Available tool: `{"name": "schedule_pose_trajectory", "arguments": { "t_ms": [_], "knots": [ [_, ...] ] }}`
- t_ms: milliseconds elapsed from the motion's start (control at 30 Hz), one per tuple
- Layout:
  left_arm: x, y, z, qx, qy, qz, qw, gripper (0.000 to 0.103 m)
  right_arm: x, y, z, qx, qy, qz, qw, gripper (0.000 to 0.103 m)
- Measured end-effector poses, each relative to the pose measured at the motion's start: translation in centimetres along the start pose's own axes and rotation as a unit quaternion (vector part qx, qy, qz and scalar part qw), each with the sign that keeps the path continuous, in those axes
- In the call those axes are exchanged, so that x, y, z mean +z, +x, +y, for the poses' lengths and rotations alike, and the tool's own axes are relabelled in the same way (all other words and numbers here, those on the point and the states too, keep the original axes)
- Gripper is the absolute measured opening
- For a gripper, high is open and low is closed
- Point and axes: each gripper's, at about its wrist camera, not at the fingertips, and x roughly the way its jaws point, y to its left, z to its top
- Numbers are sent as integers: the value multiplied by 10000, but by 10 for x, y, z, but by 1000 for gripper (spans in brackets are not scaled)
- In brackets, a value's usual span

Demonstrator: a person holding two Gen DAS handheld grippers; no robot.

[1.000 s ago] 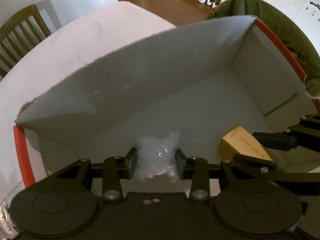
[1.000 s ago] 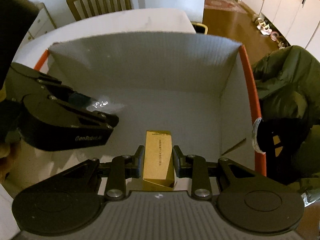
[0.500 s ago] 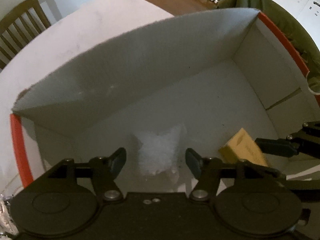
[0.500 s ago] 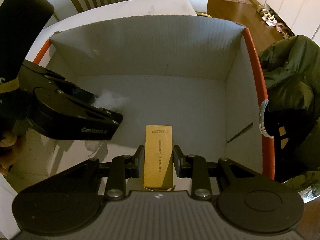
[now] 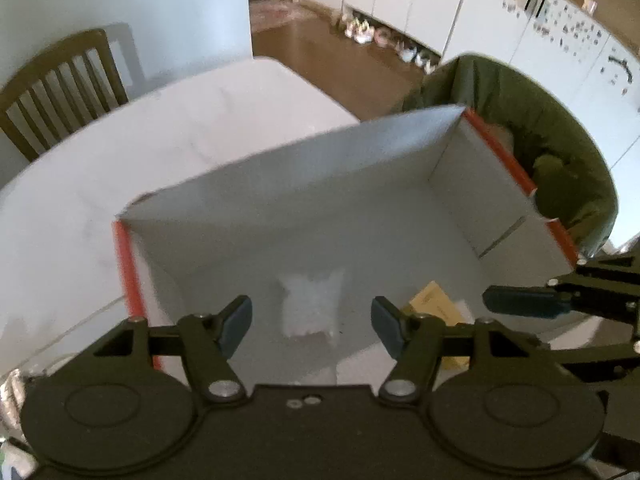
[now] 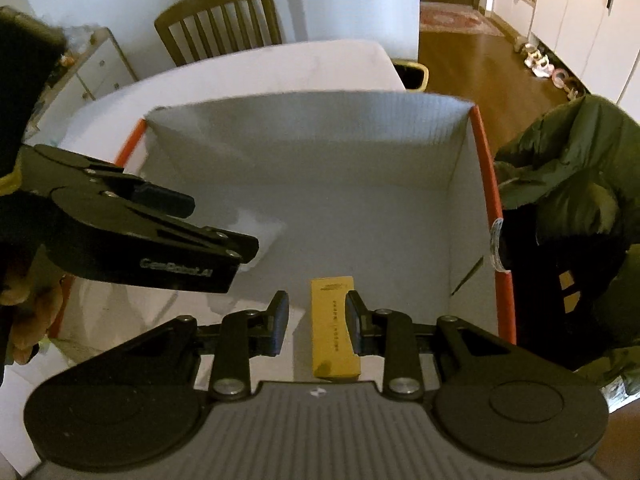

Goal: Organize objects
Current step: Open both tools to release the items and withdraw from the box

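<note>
A clear plastic bag [image 5: 312,306] lies on the floor of a white cardboard box with orange edges [image 5: 500,152]. My left gripper [image 5: 312,312] hangs above the bag, open, its pads well clear of it. A flat yellow carton [image 6: 332,332] lies on the floor of the cardboard box [image 6: 486,184] to the right of the bag [image 6: 262,228]. My right gripper [image 6: 316,314] hovers over the carton with its jaws a little apart, and the left pad stands off it. In the left wrist view the carton [image 5: 430,302] shows beside a right fingertip [image 5: 520,302]. In the right wrist view the left gripper [image 6: 216,224] covers part of the bag.
The cardboard box stands on a white table [image 5: 160,140]. A wooden chair [image 6: 224,16] is behind the table. A green jacket [image 6: 572,184] hangs over a seat close to the box's right wall. A hand [image 6: 24,320] holds the left gripper at the left edge.
The left gripper opened, let go of the plastic bag and rose. The right gripper also rose, and the yellow carton now lies flat below its fingers.
</note>
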Motion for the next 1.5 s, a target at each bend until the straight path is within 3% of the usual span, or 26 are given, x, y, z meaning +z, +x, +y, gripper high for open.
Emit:
{"name": "schedule_pose_trajectory", "arguments": {
  "t_ms": [300, 633, 700, 767, 1033, 1233, 1500],
  "knots": [
    [-36, -81, 0, -46, -109, -932, 9956, 65, -6, -45, 18, 118, -123, -567, 9982, 29],
    [-79, -140, 16, 40, -335, -1613, 9863, 69, -23, -90, 48, 415, -278, -1158, 9920, 29],
    [-91, -152, 23, 86, -366, -1740, 9840, 73, -27, -97, 56, 553, -278, -1229, 9905, 36],
    [-101, -162, 30, 93, -424, -1822, 9823, 74, -31, -106, 64, 717, -307, -1339, 9879, 54],
    [-141, -183, 68, 234, -584, -1981, 9782, 81, -46, -119, 118, 820, -480, -1536, 9836, 55],
    [-172, -195, 109, 406, -746, -2054, 9750, 90, -57, -119, 165, 877, -529, -1664, 9807, 67],
    [-218, -199, 163, 624, -813, -2037, 9737, 103, -68, -102, 223, 901, -511, -1518, 9830, 72]
  ]
}}
